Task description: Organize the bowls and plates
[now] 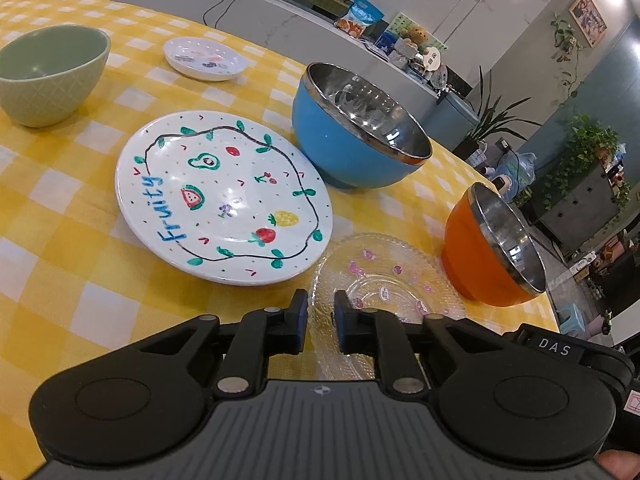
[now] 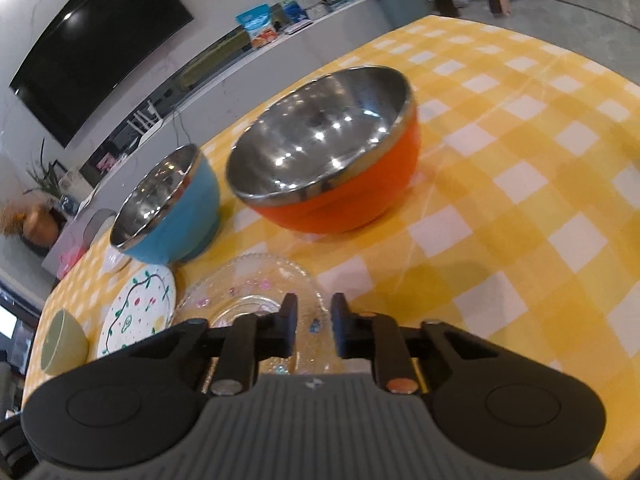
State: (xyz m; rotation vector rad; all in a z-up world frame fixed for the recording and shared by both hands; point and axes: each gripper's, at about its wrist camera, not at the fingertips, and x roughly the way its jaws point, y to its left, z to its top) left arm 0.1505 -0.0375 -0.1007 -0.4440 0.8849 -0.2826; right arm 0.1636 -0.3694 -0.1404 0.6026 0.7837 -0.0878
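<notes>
Nothing stacked yet: dishes lie spread singly on the desk (image 1: 60,280), each with room to reach, so sorting looks barely begun.

Left claw (image 1: 321,322): hovers at the near rim of the glass plate (image 1: 384,280), angled down. Fruit plate (image 1: 224,196) is just ahead-left of it, its edge touching or overlapping the glass plate's rim, can't tell which. Blue bowl (image 1: 352,136) is further ahead, orange bowl (image 1: 492,248) ahead-right, just beside the glass plate. Green bowl (image 1: 48,76) and small white plate (image 1: 204,58) are far ahead-left, well apart from the rest.

Right claw (image 2: 314,328): over the same glass plate (image 2: 248,280) from the other side. Orange bowl (image 2: 328,152) is dead ahead, blue bowl (image 2: 168,208) ahead-left, fruit plate (image 2: 136,316) and green bowl (image 2: 64,340) off to the left.

Claw state:
- Left: narrow gap, only a slit between the pads. Glass rim shows through the gap, but pads aren't visibly pressing on it. Holding nothing.
- Right: same narrow gap, nothing clamped. Whether the tips touch the glass I can't tell.

My read: both claws are lined up on the glass plate, likely the 1st piece to move, probably onto the fruit plate. Thin, clear rim, so it could slip.
</notes>
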